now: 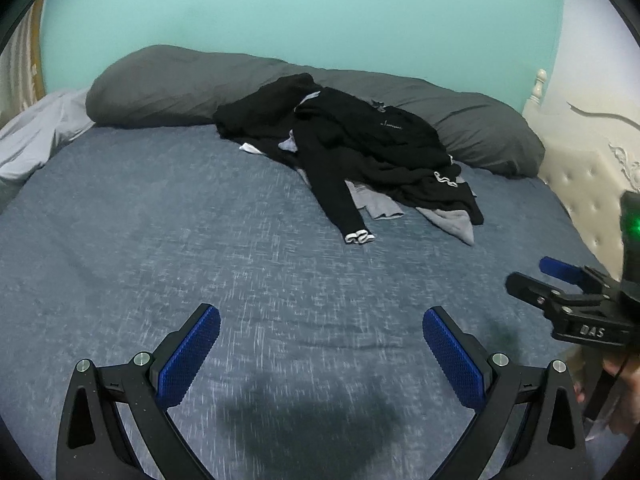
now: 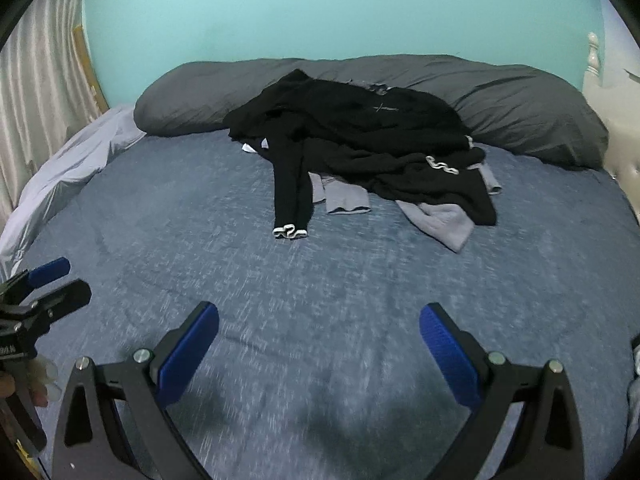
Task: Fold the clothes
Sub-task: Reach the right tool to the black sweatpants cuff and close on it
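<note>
two grippers hung over the bed, both with jaws wide apart and holding nothing. left gripper (image 1: 321, 354): blue pads (image 1: 188, 362) splayed, only bare bedspread (image 1: 160, 240) between them, a dark shadow under the jaws. right gripper (image 2: 319, 354): same spread, same bare cloth between the pads (image 2: 450, 358). each gripper showed in the other's view: the right one at the far right edge of the left wrist view, seen side-on with a green light on its body; the left one at the far left edge of the right wrist view, a hand (image 2: 40, 380) partly visible on its handle. the two were side by side, apart, neither touching the other nor the fabric.

clothes pile (image 1: 352, 148) lay well ahead of both grippers, at the far side of the bed, its back edge resting against the pillows (image 1: 160, 84). mostly black garments, unfolded and heaped. one black sleeve (image 2: 292, 192) with a white cuff stretched out toward the grippers. grey pieces (image 2: 444, 220) stuck out from under the black ones on the near right side. small white print on the top black garment, not legible.

pillows dark grey, along the teal wall (image 1: 300, 12). pale sheet (image 2: 72, 168) bunched at the left edge of the bed. curtain (image 2: 36, 92) far left. cream tufted headboard (image 1: 588, 184) at right.
</note>
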`<state>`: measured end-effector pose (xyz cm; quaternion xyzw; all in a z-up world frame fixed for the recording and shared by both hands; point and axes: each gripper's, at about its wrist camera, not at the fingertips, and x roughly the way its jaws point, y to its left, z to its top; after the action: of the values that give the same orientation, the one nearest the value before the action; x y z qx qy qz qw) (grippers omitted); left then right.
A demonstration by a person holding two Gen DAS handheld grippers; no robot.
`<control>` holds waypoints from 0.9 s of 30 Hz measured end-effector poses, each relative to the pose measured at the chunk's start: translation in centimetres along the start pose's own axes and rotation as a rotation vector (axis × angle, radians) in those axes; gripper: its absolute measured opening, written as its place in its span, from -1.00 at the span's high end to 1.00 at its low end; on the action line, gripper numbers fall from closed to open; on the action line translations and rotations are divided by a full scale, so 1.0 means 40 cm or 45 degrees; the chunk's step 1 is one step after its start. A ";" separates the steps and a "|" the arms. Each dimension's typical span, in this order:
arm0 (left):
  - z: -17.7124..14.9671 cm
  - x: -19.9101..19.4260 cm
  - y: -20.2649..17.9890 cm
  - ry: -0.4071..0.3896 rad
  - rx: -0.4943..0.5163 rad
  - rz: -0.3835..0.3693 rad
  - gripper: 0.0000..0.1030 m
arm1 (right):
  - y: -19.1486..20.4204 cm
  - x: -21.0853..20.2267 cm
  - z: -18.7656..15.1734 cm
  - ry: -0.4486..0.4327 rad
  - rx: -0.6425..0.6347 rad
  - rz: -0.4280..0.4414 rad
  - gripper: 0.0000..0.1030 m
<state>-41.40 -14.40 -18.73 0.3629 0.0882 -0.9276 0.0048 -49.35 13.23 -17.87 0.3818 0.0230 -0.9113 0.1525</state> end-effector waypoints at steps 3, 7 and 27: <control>0.000 0.043 0.014 -0.001 -0.004 0.001 -1.00 | 0.011 0.067 0.016 0.013 -0.018 0.009 -0.96; -0.004 0.099 0.032 0.010 -0.007 0.000 -1.00 | 0.020 0.150 0.037 0.036 -0.032 0.008 -0.96; -0.035 0.231 0.121 0.013 -0.076 0.006 -1.00 | 0.071 0.513 0.166 0.181 -0.116 0.054 -0.96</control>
<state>-46.92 -18.40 -26.75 0.3675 0.1151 -0.9227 0.0173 -66.66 4.15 -27.38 0.4387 0.0673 -0.8764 0.1869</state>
